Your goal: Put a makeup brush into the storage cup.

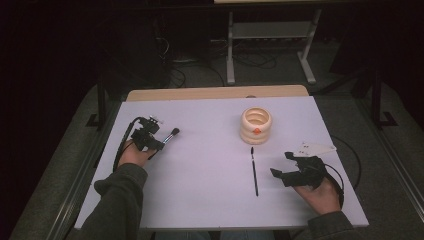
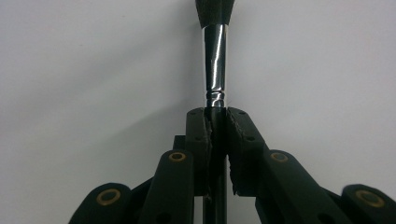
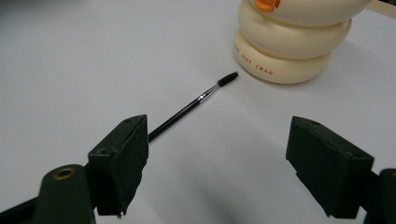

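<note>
Tabletop (image 1: pixel 200 185) is white w/ wood strip at 12 o'clock edge; dark room, metal stand legs behind. Left gripper (image 1: pixel 161 142) clamps makeup brush (image 1: pixel 172 134) at 9 o'clock, handle hidden betw. jaws. Right gripper (image 1: pixel 285 165) gapes wide at 4 o'clock beside thin spoolie brush (image 1: pixel 254 170); cream ribbed holder (image 1: pixel 255 125) near 1 o'clock.

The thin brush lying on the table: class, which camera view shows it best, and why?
The right gripper view: the thin brush shows its bristled tip and silver ferrule close up. The high view shows it whole but tiny, between the cream holder and right gripper.
</note>
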A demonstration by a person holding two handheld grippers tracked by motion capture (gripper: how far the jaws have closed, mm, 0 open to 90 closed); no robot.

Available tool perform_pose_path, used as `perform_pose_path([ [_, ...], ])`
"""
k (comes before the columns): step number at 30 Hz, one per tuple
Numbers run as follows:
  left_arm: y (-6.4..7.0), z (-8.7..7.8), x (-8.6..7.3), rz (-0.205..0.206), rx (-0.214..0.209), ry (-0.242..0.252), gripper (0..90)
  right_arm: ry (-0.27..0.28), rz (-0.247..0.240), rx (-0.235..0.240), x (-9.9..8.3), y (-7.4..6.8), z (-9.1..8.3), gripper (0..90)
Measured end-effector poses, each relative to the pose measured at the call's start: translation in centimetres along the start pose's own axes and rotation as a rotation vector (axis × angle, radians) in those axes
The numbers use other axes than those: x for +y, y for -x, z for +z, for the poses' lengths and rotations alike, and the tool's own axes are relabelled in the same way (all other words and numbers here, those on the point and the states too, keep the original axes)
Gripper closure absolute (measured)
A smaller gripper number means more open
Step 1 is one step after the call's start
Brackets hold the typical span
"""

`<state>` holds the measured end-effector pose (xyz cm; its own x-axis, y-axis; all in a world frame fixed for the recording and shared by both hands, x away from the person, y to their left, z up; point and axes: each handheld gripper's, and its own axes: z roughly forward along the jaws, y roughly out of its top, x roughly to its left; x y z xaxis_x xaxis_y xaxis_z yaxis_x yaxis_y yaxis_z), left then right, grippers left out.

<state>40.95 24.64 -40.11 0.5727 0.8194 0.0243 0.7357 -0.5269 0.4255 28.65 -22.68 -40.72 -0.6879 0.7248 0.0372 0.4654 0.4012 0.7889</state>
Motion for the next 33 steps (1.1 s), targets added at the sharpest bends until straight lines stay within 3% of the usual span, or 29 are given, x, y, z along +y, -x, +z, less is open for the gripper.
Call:
perform_pose_path([
  [4,0.2,-0.1,-0.3,0.035,-0.004,-0.007,79.3,-0.002,0.004,0.002,0.0,0.0,0.0,20.2],
  [8,0.3,-0.4,-0.3,0.106,-0.007,-0.044,79.4,-0.003,-0.005,0.005,0.1,-0.1,0.1,20.1],
  [13,0.6,-0.9,-0.2,0.143,-0.006,-0.006,79.4,-0.002,-0.008,0.008,0.1,-0.1,0.1,20.1],
  [23,1.2,-1.9,-0.2,0.263,-0.034,-0.016,79.4,0.002,-0.009,0.014,0.1,-0.2,-0.1,20.1],
  [26,1.3,-2.2,-0.5,0.266,-0.042,-0.021,79.4,-0.003,-0.011,0.020,0.1,-0.2,0.1,20.1],
  [33,1.5,-2.7,-1.0,0.316,-0.085,-0.015,79.4,-0.006,-0.010,0.028,0.1,-0.4,0.2,20.3],
])
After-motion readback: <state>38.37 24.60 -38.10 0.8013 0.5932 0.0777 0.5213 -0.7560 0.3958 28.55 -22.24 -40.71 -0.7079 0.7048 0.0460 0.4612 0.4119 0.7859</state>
